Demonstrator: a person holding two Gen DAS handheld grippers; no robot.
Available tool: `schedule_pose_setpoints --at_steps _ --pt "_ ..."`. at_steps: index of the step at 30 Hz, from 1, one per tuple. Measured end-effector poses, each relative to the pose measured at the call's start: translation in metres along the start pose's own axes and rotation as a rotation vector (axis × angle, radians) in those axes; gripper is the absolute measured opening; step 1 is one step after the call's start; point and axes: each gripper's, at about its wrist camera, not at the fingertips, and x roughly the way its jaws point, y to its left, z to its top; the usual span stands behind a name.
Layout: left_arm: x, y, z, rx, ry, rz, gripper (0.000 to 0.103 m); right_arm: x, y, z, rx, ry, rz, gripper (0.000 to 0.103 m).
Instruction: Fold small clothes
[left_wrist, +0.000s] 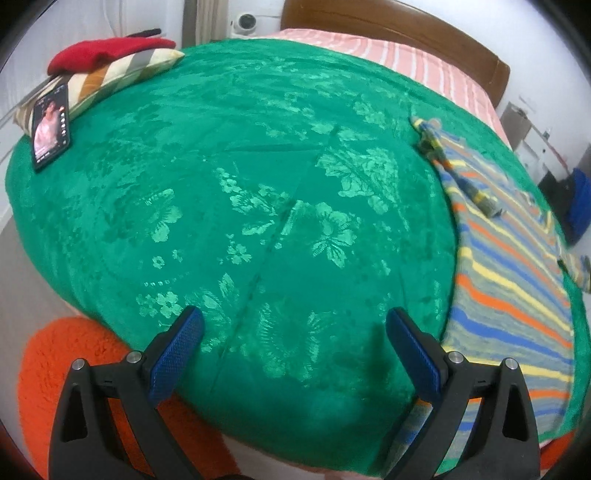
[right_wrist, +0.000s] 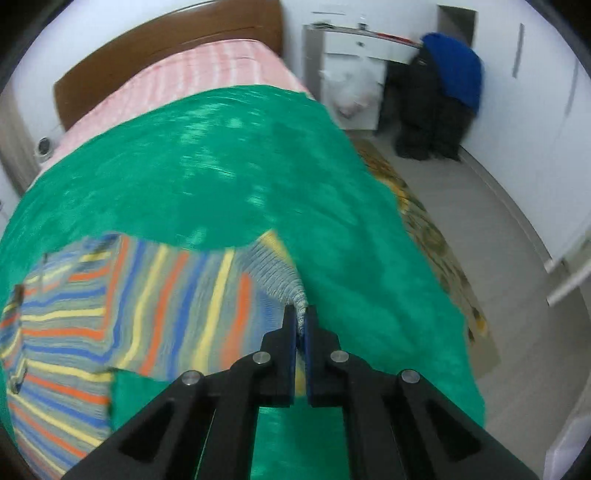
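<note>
A small striped knit sweater (left_wrist: 509, 280), grey with blue, orange and yellow bands, lies on the green floral blanket (left_wrist: 258, 206) at the right of the left wrist view. My left gripper (left_wrist: 295, 325) hangs open over bare blanket, the sweater's hem just beyond its right finger. In the right wrist view the striped sweater (right_wrist: 122, 310) spreads to the left, and my right gripper (right_wrist: 301, 314) is shut on a pinched grey fold of its edge, which stretches taut toward the jaws. The picture there is blurred.
A phone (left_wrist: 50, 127) leans on a striped pillow (left_wrist: 110, 77) with a red garment (left_wrist: 103, 53) at the far left. An orange rug (left_wrist: 74, 376) lies below the bed edge. White drawers (right_wrist: 354, 48), a dark and blue clothes pile (right_wrist: 439, 92) and a floor mat (right_wrist: 436, 254) are at the right.
</note>
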Motion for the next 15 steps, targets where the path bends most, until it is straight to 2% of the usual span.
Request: schedule_pose_setpoints --at_steps 3,6,11,13,15 --pt "0.002 -0.002 -0.001 0.018 0.005 0.016 0.099 0.01 -0.016 -0.01 0.024 0.01 -0.087 0.003" --pt "0.003 -0.001 -0.001 0.018 0.007 0.024 0.099 0.015 -0.031 -0.022 0.09 0.019 -0.112 0.003" --pt "0.007 -0.002 -0.002 0.028 0.014 0.039 0.099 0.033 -0.042 -0.032 0.079 0.065 -0.141 0.002" --pt "0.006 -0.003 -0.002 0.035 0.014 0.041 0.099 0.042 -0.045 -0.033 0.099 0.079 -0.136 0.002" --pt "0.006 -0.003 -0.002 0.032 0.014 0.038 0.099 0.05 -0.054 -0.034 0.147 0.117 -0.067 0.003"
